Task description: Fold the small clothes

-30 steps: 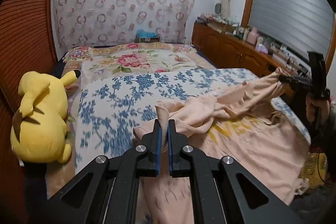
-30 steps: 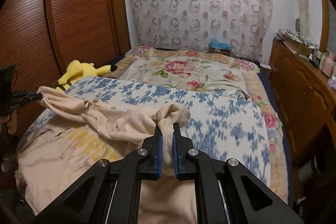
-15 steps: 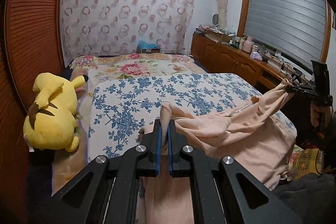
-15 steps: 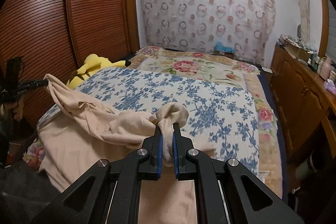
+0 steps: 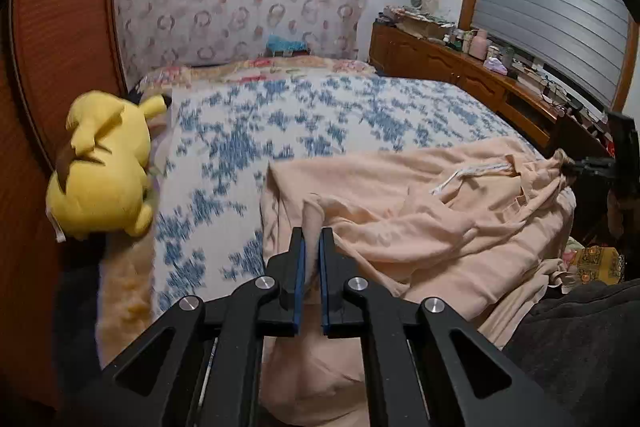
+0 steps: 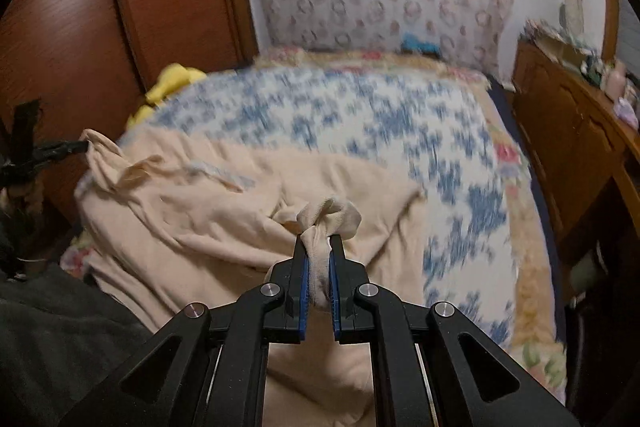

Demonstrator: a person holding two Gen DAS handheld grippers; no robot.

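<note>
A peach garment (image 5: 420, 211) is spread on the blue-flowered bed (image 5: 320, 115). One bunched corner is clamped by the left gripper (image 5: 312, 247), another by the right gripper (image 6: 319, 247).

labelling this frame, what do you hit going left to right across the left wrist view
wardrobe → yellow plush → blue floral sheet → left gripper shut on the peach garment → right gripper pinching its far corner
</note>
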